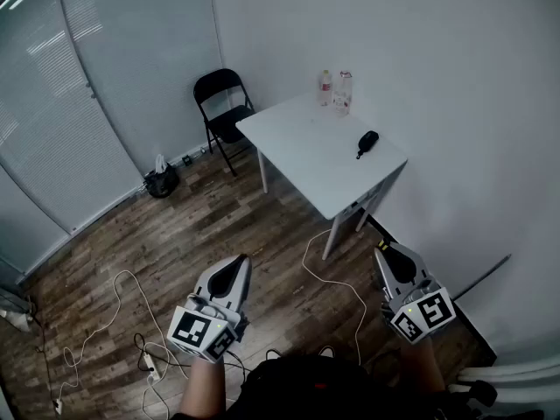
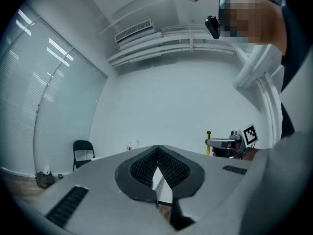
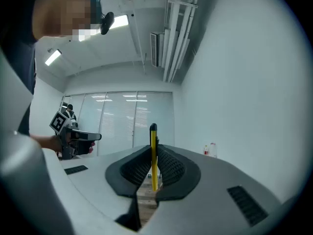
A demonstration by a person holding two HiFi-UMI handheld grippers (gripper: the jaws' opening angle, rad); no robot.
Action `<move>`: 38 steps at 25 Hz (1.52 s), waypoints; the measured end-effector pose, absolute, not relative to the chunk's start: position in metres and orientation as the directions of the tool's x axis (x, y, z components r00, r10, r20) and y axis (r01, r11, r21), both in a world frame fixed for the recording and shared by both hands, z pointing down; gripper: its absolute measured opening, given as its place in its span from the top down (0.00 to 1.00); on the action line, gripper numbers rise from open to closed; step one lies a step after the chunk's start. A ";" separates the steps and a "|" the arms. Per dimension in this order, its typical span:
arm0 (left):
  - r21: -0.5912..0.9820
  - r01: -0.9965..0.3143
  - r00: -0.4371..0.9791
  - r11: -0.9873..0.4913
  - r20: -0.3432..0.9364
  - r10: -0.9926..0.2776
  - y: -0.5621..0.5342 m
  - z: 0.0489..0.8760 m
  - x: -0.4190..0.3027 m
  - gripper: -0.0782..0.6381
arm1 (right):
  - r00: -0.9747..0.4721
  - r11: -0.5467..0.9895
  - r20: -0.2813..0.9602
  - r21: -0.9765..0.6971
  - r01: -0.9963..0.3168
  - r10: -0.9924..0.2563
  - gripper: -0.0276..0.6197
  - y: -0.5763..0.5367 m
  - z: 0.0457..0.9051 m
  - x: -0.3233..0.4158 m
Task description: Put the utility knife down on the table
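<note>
A thin yellow utility knife (image 3: 153, 155) stands upright between the jaws of my right gripper (image 3: 153, 148), which is shut on it. The knife (image 2: 208, 141) also shows in the left gripper view, sticking up from the right gripper (image 2: 230, 145). In the head view my right gripper (image 1: 386, 251) hovers over the floor, short of the white table (image 1: 306, 143). My left gripper (image 1: 237, 262) is held beside it at the left, also over the floor. Its jaws (image 2: 157, 151) meet at the tips with nothing between them.
On the table lie a small black object (image 1: 367, 141) and two bottles (image 1: 335, 90) by the wall. A black folding chair (image 1: 223, 103) stands behind the table. A dark bag (image 1: 161, 180) sits by the blinds. White cables (image 1: 346, 287) and a power strip (image 1: 150, 370) lie on the wood floor.
</note>
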State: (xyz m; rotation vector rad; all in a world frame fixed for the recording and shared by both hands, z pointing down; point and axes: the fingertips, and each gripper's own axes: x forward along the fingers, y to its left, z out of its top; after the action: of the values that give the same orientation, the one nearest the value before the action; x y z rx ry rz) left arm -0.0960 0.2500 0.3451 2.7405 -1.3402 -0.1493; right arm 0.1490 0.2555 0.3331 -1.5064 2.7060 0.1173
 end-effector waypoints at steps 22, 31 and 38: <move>0.160 -0.771 0.614 -0.616 -0.066 -0.786 0.266 0.350 -0.115 0.86 | -0.536 0.543 -0.091 -0.085 -0.835 -0.839 0.88 0.256 0.333 0.128; 0.186 -0.782 0.598 -0.595 -0.045 -0.800 0.271 0.365 -0.173 0.86 | -0.566 0.568 -0.057 -0.112 -0.815 -0.823 0.88 0.256 0.347 0.065; 0.245 -0.777 0.600 -0.579 0.013 -0.800 0.257 0.399 -0.201 0.86 | -0.568 0.566 -0.019 -0.115 -0.816 -0.823 0.88 0.246 0.365 0.034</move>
State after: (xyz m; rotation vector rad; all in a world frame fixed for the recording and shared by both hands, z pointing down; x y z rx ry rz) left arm -0.2011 0.2567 0.3993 2.6029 -1.3035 -0.1452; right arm 0.0340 0.2465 0.3645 -1.4247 2.7167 -0.1437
